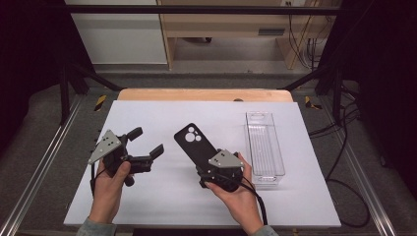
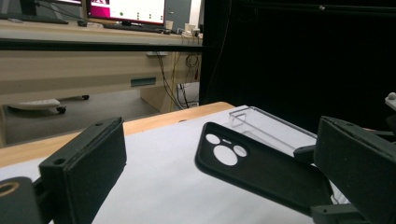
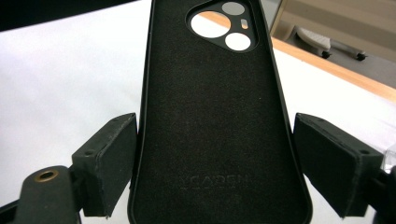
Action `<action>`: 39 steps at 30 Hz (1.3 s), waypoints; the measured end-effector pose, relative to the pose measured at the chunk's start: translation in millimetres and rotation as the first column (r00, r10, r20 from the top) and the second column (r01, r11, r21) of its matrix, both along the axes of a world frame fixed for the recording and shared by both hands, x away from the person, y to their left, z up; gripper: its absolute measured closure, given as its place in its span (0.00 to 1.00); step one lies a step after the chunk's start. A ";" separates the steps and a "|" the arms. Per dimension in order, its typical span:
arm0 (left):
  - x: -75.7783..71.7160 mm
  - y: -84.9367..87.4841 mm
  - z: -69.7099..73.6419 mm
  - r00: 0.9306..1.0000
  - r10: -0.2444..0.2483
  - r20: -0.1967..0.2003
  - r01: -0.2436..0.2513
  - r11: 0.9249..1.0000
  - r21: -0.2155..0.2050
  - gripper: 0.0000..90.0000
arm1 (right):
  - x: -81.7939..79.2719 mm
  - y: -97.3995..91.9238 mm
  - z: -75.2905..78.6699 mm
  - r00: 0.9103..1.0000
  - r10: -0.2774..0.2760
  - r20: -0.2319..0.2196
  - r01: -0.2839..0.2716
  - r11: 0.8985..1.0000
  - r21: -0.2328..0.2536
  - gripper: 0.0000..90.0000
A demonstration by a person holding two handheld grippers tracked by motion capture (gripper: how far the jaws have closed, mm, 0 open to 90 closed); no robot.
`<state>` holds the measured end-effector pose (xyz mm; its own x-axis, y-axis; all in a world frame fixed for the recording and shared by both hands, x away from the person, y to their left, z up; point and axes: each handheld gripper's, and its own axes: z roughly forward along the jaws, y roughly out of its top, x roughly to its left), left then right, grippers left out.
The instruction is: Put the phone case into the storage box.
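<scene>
A black phone case point(image 1: 193, 141) with round camera cut-outs is held slanted above the white table mat point(image 1: 147, 196), its cut-out end pointing up and left. My right gripper point(image 1: 208, 163) is shut on the case's lower end. In the right gripper view the case point(image 3: 210, 107) runs up between the two pads point(image 3: 109, 163), which press on its long edges. My left gripper point(image 1: 146, 141) hovers to the left of the case, open, with nothing between its pads. Beyond those wide jaws in the left gripper view, the case point(image 2: 261, 172) hangs in the air.
A clear, narrow plastic tray point(image 1: 265, 116) lies lengthwise at the right of the mat, close beside my right hand; it also appears behind the case point(image 2: 261, 122). The wooden table edge point(image 1: 206, 94) runs along the back. Metal rails flank the table.
</scene>
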<state>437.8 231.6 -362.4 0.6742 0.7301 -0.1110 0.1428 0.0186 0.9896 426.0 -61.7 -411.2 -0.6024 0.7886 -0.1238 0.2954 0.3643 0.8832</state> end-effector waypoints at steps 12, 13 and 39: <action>-12.5 -0.8 -31.1 0.994 0.055 -0.092 -0.056 0.998 -0.011 0.02 | -14.2 -7.0 -8.0 0.999 -0.023 0.049 0.021 0.999 0.046 0.18; -12.5 -0.8 -31.1 0.994 0.055 -0.092 -0.056 0.998 -0.011 0.03 | -14.2 -7.0 -8.0 0.999 -0.023 0.049 0.021 0.999 0.046 0.18; -16.7 -9.8 -30.8 0.990 0.031 -0.138 -0.041 0.997 -0.069 0.03 | -37.2 22.0 -11.2 0.989 0.045 0.139 -0.051 0.998 0.045 0.18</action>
